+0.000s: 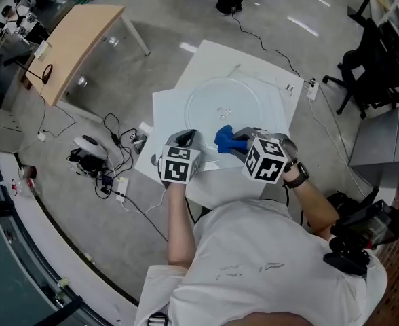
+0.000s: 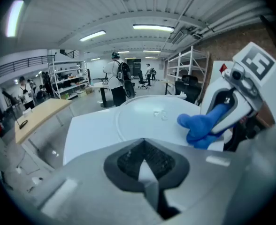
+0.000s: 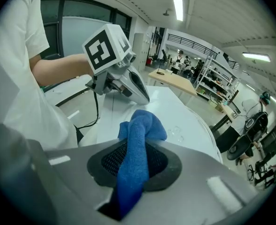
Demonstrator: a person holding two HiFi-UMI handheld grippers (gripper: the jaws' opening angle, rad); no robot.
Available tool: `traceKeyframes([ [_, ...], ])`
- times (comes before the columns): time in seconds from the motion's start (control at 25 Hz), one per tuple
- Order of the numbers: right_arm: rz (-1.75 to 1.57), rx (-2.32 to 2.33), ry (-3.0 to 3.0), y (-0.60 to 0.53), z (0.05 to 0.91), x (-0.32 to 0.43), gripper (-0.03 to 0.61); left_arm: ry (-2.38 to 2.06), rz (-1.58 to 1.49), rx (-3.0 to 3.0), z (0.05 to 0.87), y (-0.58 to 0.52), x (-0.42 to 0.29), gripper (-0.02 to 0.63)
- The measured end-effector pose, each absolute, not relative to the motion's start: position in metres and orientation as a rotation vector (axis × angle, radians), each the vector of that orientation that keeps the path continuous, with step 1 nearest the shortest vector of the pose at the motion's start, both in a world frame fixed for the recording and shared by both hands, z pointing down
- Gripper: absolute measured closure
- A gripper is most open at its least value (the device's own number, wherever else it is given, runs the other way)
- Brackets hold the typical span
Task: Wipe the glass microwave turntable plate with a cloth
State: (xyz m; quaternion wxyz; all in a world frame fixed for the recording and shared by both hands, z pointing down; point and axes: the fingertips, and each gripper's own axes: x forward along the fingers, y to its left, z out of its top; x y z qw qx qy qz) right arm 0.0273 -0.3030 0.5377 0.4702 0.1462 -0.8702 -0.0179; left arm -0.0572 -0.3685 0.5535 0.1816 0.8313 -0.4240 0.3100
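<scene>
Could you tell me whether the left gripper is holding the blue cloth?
No, the blue cloth is clamped in the right gripper, while the left gripper holds none of it.

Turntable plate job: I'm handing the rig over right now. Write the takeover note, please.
Right gripper: shut on the blue cloth, which bunches out past the jaws at the near rim of the glass turntable plate.
Left gripper: shut, empty, beside the plate's near-left rim.
Plate lies flat on the white table; small marks show near its centre.
Done: cloth is gripped. How much has been wiped cannot be told.
Left: probably sweep the cloth across the plate, centre included.
</scene>
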Motion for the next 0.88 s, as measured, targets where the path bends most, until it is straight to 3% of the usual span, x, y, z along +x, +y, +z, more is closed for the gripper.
traceKeyframes([
  [0.88,-0.076,0.288,-2.166,-0.406,0.541,-0.061,0.514,-1.121,0.884,2.335,0.551,-0.368,-0.051,0.614],
])
